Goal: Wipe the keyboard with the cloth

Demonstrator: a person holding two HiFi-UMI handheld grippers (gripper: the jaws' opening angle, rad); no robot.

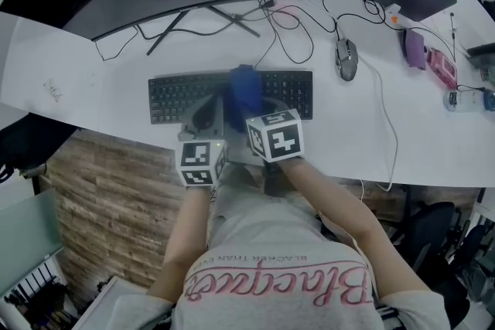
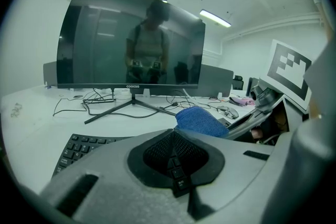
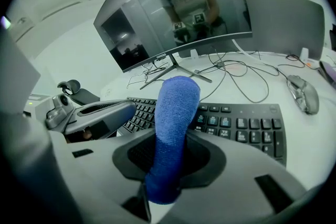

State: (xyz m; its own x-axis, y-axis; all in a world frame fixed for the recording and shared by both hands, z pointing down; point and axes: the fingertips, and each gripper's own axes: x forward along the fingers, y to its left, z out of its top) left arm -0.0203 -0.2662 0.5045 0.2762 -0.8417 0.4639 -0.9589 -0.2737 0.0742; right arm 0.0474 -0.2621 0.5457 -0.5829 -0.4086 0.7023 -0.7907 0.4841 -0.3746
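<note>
Pinching cloth (image 3: 173,128), right gripper (image 3: 168,165) crosses keyboard's (image 3: 247,128) near edge.

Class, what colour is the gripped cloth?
The cloth is blue, clearest in the right gripper view.

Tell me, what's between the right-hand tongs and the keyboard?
The blue cloth: clamped in the right tongs, it sticks out over the keyboard, seen best in the right gripper view.

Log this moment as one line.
right gripper: shut on cloth | left gripper: shut, empty | cloth: over keyboard middle, contact unclear
</note>
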